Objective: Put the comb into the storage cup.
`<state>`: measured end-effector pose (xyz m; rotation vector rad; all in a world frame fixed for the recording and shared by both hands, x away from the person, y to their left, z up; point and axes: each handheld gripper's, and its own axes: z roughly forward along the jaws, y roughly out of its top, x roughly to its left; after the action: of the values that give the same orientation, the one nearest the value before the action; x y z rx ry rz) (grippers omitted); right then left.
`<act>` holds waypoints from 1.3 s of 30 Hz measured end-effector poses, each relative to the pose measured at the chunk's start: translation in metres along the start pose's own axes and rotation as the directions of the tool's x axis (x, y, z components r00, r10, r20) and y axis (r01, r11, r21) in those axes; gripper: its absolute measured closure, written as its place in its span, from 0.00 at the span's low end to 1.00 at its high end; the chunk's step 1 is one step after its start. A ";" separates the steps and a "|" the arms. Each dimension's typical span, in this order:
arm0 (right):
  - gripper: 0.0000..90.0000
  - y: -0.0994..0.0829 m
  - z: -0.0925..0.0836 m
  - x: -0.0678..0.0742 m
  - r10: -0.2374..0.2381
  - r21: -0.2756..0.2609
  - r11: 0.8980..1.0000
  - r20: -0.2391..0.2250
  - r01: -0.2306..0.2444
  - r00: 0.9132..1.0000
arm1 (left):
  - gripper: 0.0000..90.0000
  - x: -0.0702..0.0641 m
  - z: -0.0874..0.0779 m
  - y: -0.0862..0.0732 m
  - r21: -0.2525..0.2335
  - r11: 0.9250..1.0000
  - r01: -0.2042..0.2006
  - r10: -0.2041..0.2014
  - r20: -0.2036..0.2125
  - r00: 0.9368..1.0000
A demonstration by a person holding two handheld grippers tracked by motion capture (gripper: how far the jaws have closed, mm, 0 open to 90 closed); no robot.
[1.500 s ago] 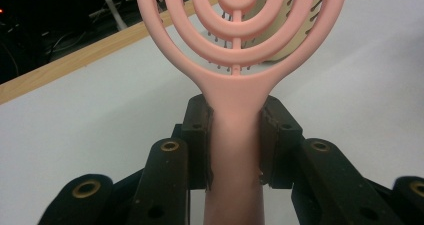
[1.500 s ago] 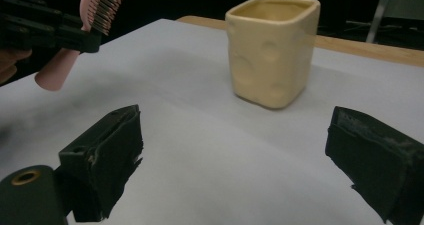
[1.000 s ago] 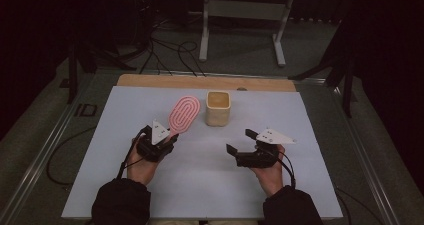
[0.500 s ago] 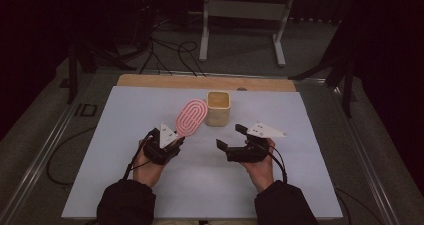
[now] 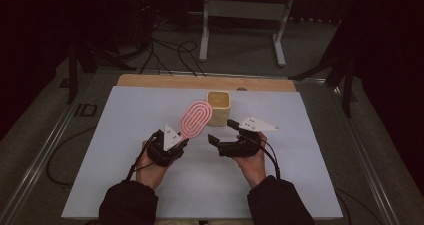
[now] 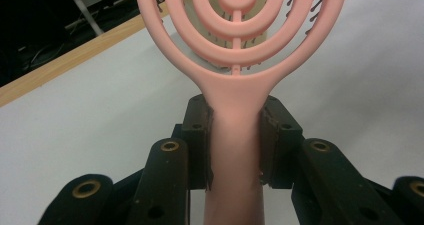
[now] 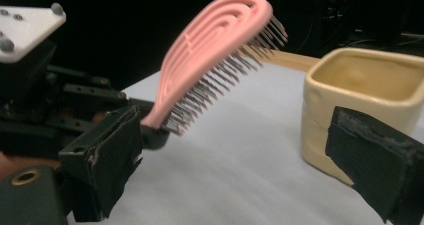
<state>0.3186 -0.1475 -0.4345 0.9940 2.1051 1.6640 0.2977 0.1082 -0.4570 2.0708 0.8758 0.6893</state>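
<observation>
The left claw [image 5: 181, 141] is pinching the handle of a pink plastic hairbrush with an oval, ribbed head [image 5: 195, 119]; in the left gripper view its two black pads [image 6: 197, 142] press flat against either side of the handle. The brush rises at a tilt from that claw, bristles facing the right claw, and its head hangs just in front of the cream-coloured square ceramic cup [image 5: 219, 107], near its rim but apart from it. The right claw [image 5: 223, 132] is spread wide with nothing between its pads, waiting beside the cup on the side away from the brush. The cup stands upright on the white worktop [image 5: 125, 135]. To my eye the brush is meant for the cup. Doing it well would mean bringing the brush upright over the mouth, keeping the grip firm, and perhaps steadying the cup's wall with the free claw so it does not tip.
</observation>
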 end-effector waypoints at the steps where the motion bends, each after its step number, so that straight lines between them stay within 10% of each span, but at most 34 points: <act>1: 0.09 0.001 0.001 0.001 -0.002 -0.002 1.000 -0.003 0.002 1.000 | 0.78 -0.002 0.000 0.000 -0.002 1.000 -0.001 0.001 0.003 1.000; 25: 0.10 0.014 0.036 0.006 0.073 0.046 0.996 -0.052 -0.071 0.996 | 0.78 -0.014 -0.004 0.006 -0.034 0.999 -0.035 0.035 0.022 0.999; 39: 0.40 0.017 0.041 0.004 0.126 0.050 0.991 -0.097 -0.122 0.987 | 0.78 -0.020 -0.004 0.006 -0.047 0.998 -0.049 0.051 0.032 0.998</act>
<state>0.3462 -0.1130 -0.4305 1.0978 2.1926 1.7674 0.2846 0.0920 -0.4538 2.0627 0.7850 0.6940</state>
